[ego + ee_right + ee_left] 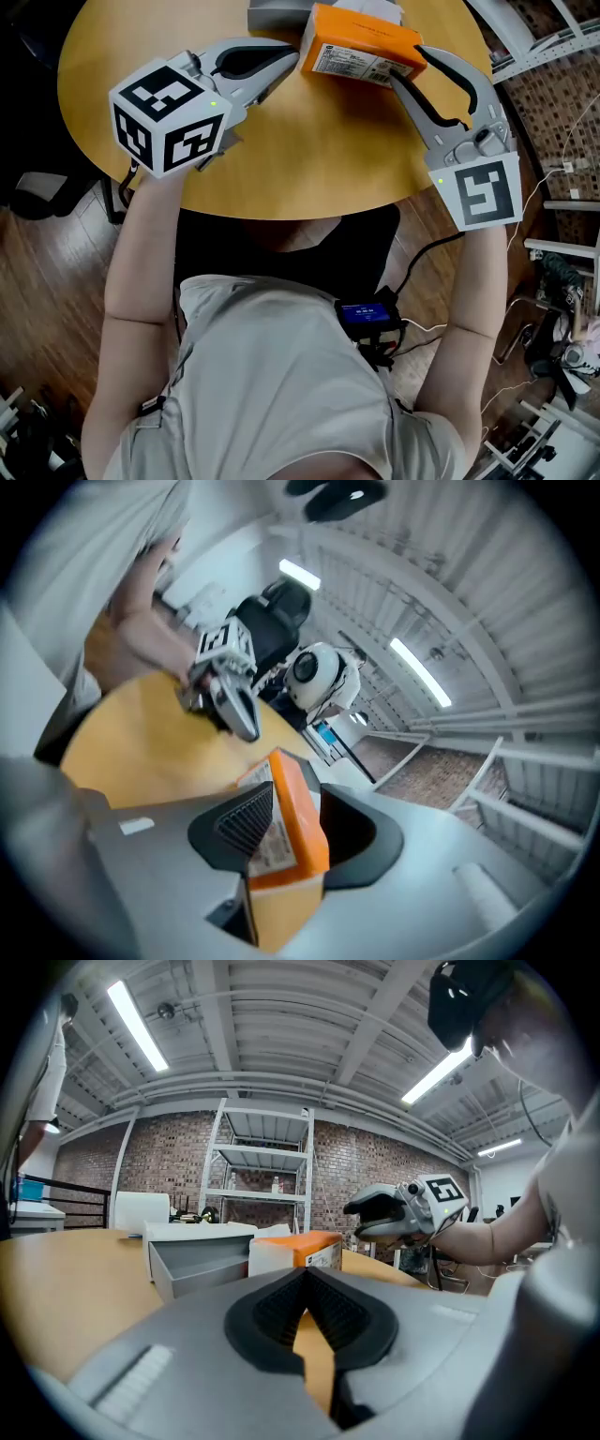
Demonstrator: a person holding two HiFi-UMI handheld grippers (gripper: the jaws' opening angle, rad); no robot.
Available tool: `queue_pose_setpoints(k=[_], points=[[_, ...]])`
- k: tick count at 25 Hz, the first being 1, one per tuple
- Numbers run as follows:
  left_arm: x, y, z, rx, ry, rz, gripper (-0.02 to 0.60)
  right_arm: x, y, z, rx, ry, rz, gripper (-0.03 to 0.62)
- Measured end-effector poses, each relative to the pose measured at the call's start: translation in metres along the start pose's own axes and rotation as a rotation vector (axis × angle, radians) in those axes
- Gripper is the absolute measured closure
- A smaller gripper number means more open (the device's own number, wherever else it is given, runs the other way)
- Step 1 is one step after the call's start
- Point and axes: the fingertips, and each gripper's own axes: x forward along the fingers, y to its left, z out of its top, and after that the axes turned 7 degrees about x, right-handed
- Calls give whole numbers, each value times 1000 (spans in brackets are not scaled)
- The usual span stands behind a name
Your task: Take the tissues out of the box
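The orange and white tissue box point(361, 42) lies on the round wooden table point(309, 150) at its far side. My right gripper point(408, 66) straddles the box's right end. In the right gripper view the box point(295, 827) sits between the jaws, which stand wide; the label face lies by one pad point(246, 822) and a dark gap shows at the other. My left gripper point(289, 58) is shut and empty, with its tips just beside the box's left end. In the left gripper view the box point(305, 1246) lies beyond my shut left gripper point(305, 1274).
A grey open tray point(277, 14) stands behind the box at the table's far edge, seen as the tray point(197, 1260) in the left gripper view. Something white shows behind the box. Metal shelving point(262, 1171) stands against a brick wall. Cables and equipment lie on the floor to the right.
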Motion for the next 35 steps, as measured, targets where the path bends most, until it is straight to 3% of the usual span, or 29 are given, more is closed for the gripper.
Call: queue_pose_setpoints(k=[1, 3, 5, 11, 17, 22, 35], points=[[0, 0, 0, 1, 0, 1, 581, -4, 8, 9, 80, -51, 66, 440], [-1, 0, 0, 2, 0, 3, 581, -7, 27, 23, 197, -151, 213, 537], [0, 0, 0, 2, 0, 2, 581, -3, 40, 29, 327, -228, 308, 592], [1, -3, -1, 2, -2, -17, 581, 23, 57, 12, 584, -265, 439, 592], [1, -4, 0, 6, -5, -28, 581, 31, 58, 11, 637, -261, 461, 594], [0, -5, 1, 8, -7, -28, 581, 34, 50, 5, 813, -276, 479, 594], [0, -5, 0, 6, -6, -28, 581, 33, 52, 8, 816, -281, 501, 594]])
